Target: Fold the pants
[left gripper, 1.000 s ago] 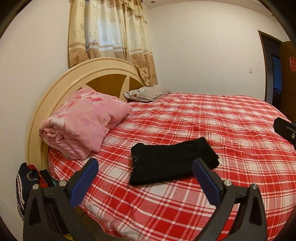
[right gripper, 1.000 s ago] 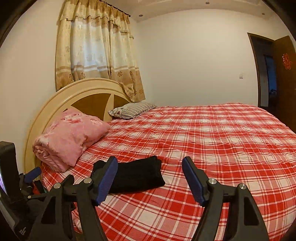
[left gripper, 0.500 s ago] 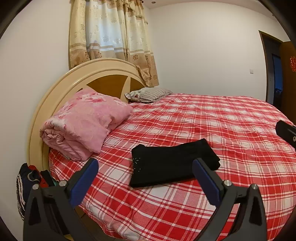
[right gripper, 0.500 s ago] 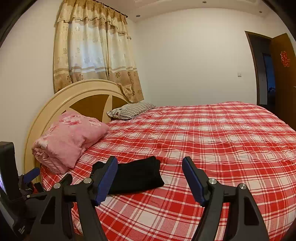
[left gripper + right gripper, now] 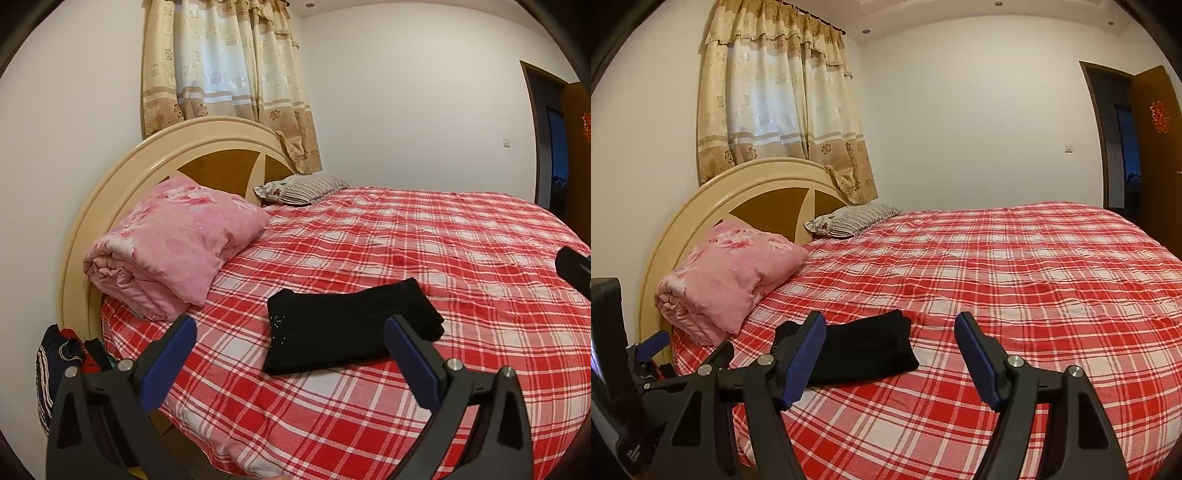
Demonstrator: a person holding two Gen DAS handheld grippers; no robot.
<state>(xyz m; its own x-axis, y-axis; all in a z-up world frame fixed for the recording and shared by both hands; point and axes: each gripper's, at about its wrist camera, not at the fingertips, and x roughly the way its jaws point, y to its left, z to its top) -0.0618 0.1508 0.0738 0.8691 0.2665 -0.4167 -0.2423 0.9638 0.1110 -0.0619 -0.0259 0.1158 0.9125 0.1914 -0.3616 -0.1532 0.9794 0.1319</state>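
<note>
My left gripper [image 5: 290, 343] is spread wide, its two blue-padded fingers [image 5: 168, 363] far apart and closed on nothing; it hangs in the air short of the bed edge, touching neither cloth nor sheet. From its own camera, the pile of dark clothes [image 5: 55, 365] sits low at the far left beside the cream headboard [image 5: 122, 177], then the rolled pink quilt [image 5: 173, 243] lies on the red plaid bedspread [image 5: 424, 258], with a striped pillow [image 5: 303, 188] further back against the headboard.

The black pants [image 5: 347, 328] lie folded into a flat, compact rectangle on the bedspread near the front edge, well apart from the quilt. Their long axis runs roughly left to right across this view, tilted so the right end sits a little further up the bed. The end with small sparkly dots faces left toward the headboard side; the stacked fold layers show at the right end. The pants appear between my left gripper's fingers, but beyond them, not in them.

My right gripper [image 5: 890, 354] is likewise wide open and empty, held above the bedspread [image 5: 1034, 277]. In its view the pants [image 5: 864, 349] sit mostly behind and just right of its left finger [image 5: 803, 358], again lying flat with the long side across. Further right is a dark doorway with an open brown door [image 5: 1152, 147].
</note>
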